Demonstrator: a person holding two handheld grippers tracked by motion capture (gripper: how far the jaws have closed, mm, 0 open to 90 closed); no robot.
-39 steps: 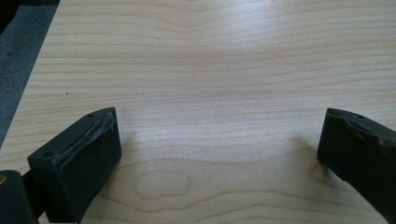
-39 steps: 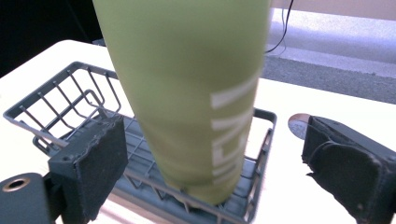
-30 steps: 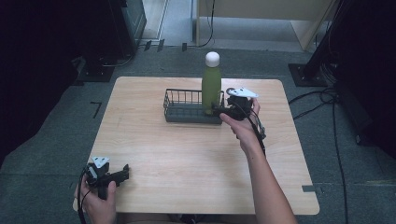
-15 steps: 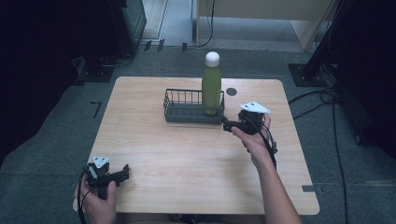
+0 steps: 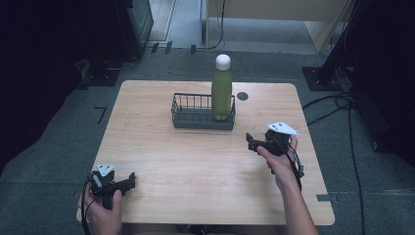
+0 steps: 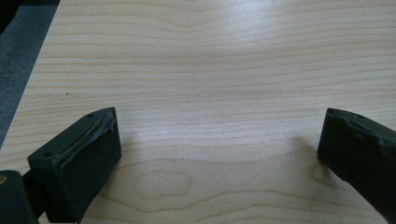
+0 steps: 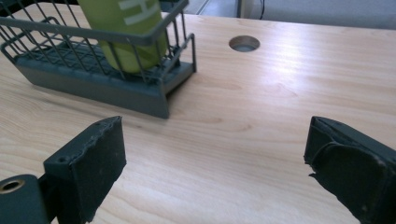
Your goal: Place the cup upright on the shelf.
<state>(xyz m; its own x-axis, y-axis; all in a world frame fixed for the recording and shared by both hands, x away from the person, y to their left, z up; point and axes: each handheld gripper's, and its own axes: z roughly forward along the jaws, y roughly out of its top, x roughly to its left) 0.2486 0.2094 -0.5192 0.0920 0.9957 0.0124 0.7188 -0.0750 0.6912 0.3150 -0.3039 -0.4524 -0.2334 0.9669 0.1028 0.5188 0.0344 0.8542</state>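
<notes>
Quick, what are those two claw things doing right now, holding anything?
Left gripper: open, holding nothing, low over the table.
Right gripper: open, holding nothing, apart from the green bottle standing in the wire basket.

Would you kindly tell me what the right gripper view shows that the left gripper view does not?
The right gripper view shows the green bottle standing in the dark wire basket, plus the round hole in the tabletop. The left gripper view alone shows a strip of grey floor beside the table edge. Both share the light wooden table and an open tool, left and right, with nothing between its jaws.
</notes>
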